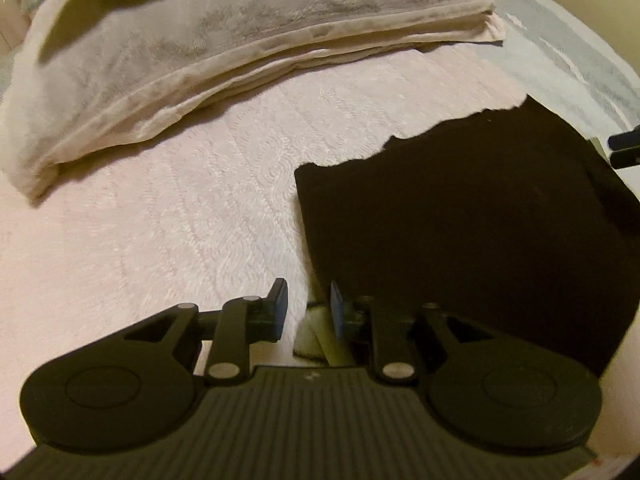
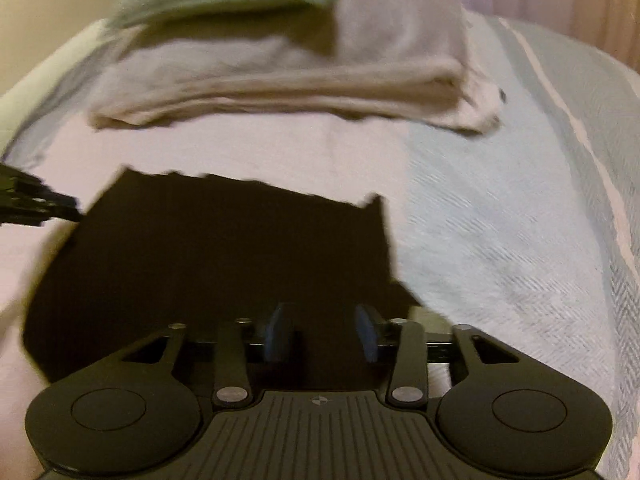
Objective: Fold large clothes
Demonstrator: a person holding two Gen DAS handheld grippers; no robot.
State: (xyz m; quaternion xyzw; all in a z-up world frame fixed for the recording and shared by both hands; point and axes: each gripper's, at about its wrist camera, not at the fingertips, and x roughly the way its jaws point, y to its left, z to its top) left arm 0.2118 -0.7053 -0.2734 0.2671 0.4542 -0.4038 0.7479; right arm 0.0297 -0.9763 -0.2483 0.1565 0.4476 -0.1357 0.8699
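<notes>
Nearest the left wrist camera, the left gripper (image 1: 306, 308) has its jaws slightly apart with nothing pinched between them; it hangs over the pink bedcover (image 1: 180, 216) just off the near left corner of the black garment (image 1: 460, 232). In the right wrist view, the right gripper (image 2: 322, 332) stands released, jaws wider, above the garment's near edge, gripping nothing. The garment lies flat, folded to a rough rectangle, its long axis running about 9 to 3 o'clock in that view. Its surface is too dark to show seams, and motion blur smears the folded pale blanket (image 2: 280, 80) at 12 o'clock.
</notes>
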